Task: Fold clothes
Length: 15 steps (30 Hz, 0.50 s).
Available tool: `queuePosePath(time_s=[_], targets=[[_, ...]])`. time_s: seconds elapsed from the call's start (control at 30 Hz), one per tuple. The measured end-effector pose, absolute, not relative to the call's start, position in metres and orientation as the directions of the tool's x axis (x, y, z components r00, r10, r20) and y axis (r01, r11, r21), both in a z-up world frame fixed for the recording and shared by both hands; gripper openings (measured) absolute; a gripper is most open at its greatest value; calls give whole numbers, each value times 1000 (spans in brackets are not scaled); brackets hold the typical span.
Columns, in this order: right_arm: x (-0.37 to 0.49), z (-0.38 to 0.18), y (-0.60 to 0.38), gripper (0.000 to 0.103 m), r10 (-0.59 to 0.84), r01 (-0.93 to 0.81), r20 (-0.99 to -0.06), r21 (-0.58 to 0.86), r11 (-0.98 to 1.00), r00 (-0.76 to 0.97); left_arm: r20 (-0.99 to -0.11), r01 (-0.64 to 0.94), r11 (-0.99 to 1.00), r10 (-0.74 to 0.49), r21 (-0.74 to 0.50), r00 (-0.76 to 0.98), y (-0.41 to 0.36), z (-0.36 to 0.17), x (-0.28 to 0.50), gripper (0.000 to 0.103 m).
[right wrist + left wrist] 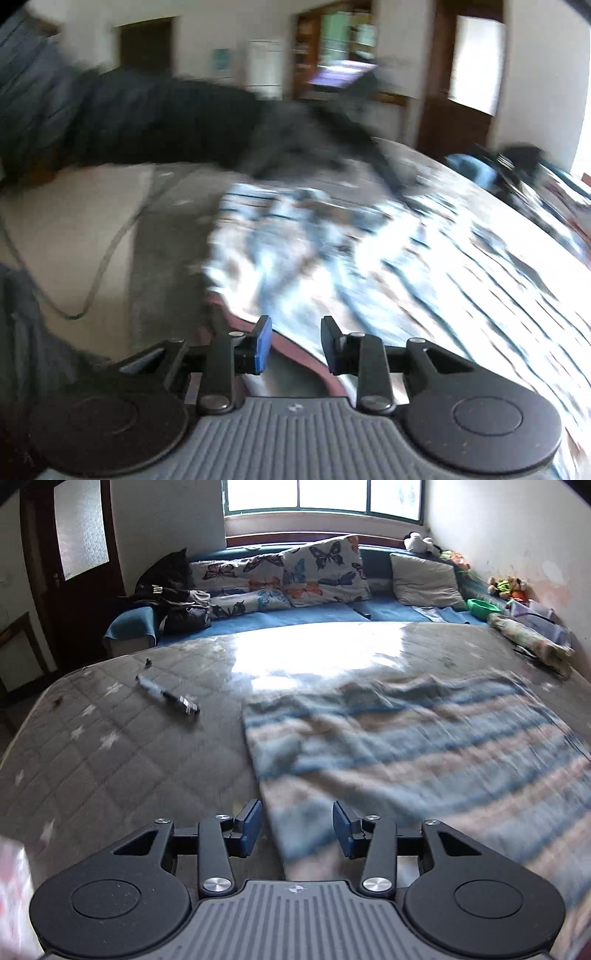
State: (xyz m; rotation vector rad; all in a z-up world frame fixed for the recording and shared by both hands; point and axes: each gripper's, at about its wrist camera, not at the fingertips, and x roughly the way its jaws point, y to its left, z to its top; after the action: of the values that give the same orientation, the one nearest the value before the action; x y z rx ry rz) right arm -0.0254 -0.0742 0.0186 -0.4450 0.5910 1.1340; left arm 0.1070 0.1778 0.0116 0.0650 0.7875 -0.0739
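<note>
the striped garment [424,746] lies spread, rumpled, ahead of the left tongs [297,829] and right tongs [295,343], both spread and empty; how many folds are done is unclear.

quilted grey mattress [122,746] | striped garment [424,738] spread flat | pen [166,696] left

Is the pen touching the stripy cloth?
Apart. In the left wrist view the pen lies on the mattress, with bare grey quilting between it and the cloth.
</note>
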Motion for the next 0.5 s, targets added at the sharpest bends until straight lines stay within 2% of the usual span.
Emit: queuePosePath(time_s=[0.1, 0.2, 0.37, 0.47, 0.5], targets=[[-17, 15, -96, 38, 679, -890, -641, -15, 455, 358, -704, 82, 996, -28, 43, 710, 175, 7, 76, 54], [-8, 12, -117, 51, 647, -841, -641, 5, 541, 413, -699, 72, 996, -11, 58, 715, 172, 3, 46, 55], [7, 6, -153, 55, 582, -740, -644, 36, 672, 497, -696, 38, 992, 56, 119, 716, 170, -3, 26, 55], [15, 2, -175, 56, 537, -669, -647, 55, 741, 541, -694, 24, 992, 69, 123, 716, 173, -4, 19, 49], [16, 0, -181, 56, 519, -649, -652, 53, 759, 553, -694, 19, 992, 73, 124, 716, 174, -4, 17, 43]])
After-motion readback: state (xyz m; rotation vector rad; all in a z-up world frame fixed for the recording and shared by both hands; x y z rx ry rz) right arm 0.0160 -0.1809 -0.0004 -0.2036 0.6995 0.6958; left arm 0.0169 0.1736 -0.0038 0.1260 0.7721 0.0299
